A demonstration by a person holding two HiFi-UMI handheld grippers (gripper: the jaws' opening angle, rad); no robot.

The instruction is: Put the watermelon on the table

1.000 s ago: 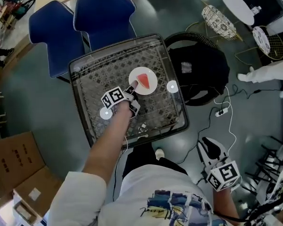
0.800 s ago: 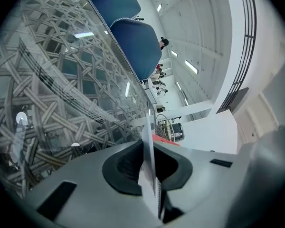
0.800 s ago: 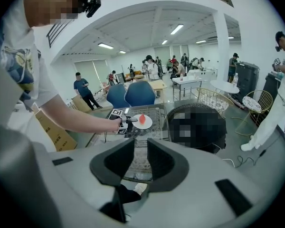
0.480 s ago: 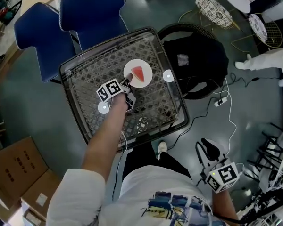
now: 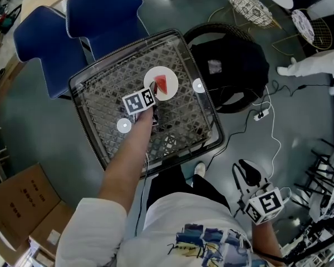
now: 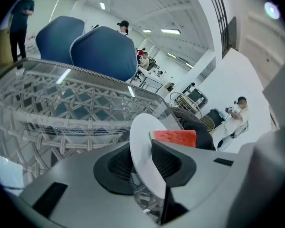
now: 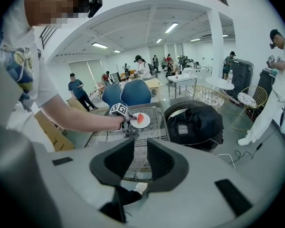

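Watermelon (image 5: pixel 162 84): one red wedge, lying on a white plate (image 5: pixel 170 75). The plate sits on the glass surface (image 5: pixel 83 78), toward the far side and well inside the edges. In the left claw view the wedge (image 6: pixel 173 137) sits just beyond the claw tips.

Left claw (image 5: pixel 153 88): jaws opening, with the near rim of the plate (image 6: pixel 142 160) between the pads. The rim looks steeply tilted in that view. I cannot tell whether the near edge lies flat on the glass.

Right claw (image 5: pixel 246 174): held low at the person's side, well apart from the surface, jaws apart with nothing between them (image 7: pixel 141 151).

Judgement: placement looks nearly done; release and pull-back remain.

Risks:
- A pad catches the rim on the way out, so the plate drags or tips and the wedge slides off.
- If the near edge is raised, letting go drops it, and the wedge may shift.
- Smooth glass gives little hold, so a small nudge would move the plate.
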